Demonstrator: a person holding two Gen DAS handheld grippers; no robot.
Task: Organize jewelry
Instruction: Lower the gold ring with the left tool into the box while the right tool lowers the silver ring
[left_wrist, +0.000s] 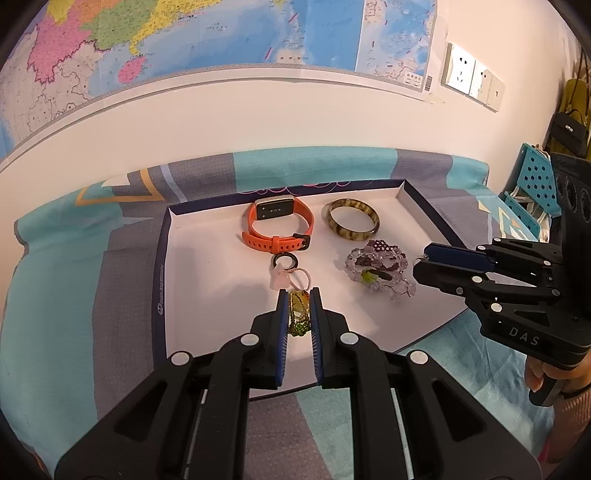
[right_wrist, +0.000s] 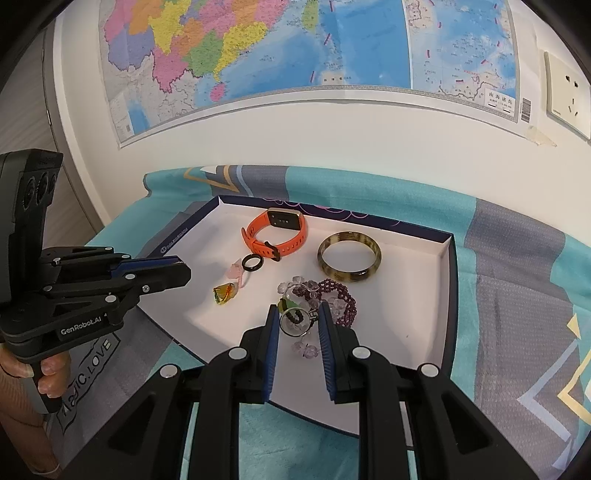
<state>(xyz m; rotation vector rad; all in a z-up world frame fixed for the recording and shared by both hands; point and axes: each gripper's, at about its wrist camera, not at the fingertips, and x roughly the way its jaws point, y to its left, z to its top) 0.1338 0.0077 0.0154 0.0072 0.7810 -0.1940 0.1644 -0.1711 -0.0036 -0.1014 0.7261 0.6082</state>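
While the left gripper (left_wrist: 298, 295) hangs clenched over the near left part of a shallow white cardboard tray with a dark blue rim (left_wrist: 162, 258), a small yellow-green beaded pendant (left_wrist: 297, 314) shows through the narrow slit between its blue-padded fingers; the right wrist view shows the same pendant (right_wrist: 223, 293) lying flat on the tray floor, near the gripper's tip but clear of it, so nothing is grasped. The pendant is a faceted, amber-and-green piece tied to a thin pink cord loop with a pale pink charm (left_wrist: 280, 277), which lies just beside a small glossy black ring (left_wrist: 283, 261). Behind them, an orange silicone-strapped smartwatch (left_wrist: 277, 225) stands on its buckled band, and a mottled brown-and-yellow stone bangle (left_wrist: 351, 221) lies flat to its right. The right gripper (right_wrist: 299, 315) hovers at the tray's near right, its jaws narrowly parted around a round metal ring on a tangle of clear and purple bead bracelets (left_wrist: 380, 269); whether the pads actually pinch that ring cannot be told. The tray rests on a teal-and-grey patterned bedspread (left_wrist: 74, 258) beneath a colourful wall map (left_wrist: 221, 29)
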